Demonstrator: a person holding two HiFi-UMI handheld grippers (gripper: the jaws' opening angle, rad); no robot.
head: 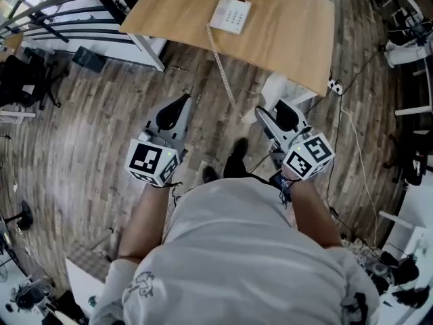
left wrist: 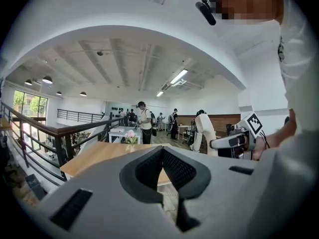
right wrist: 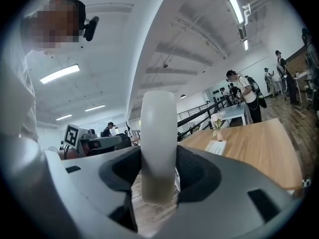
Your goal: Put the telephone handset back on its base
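Your hands are out in front, near level, side by side. Right gripper (right wrist: 158,179) clamps the handset (right wrist: 158,143), which stands upright between its pads. Left gripper (head: 178,109) has its jaws together, empty. Base (head: 230,13) sits on the table (head: 291,29), ahead of both tools and well apart. Cord (head: 222,66) hangs between.

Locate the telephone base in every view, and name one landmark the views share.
Head view: the telephone base lies top centre, on the table.
Left gripper view: not in it; only the table shows, left of centre.
Right gripper view: right of centre on the table, to the right of the handset.
Shared landmark: the table.
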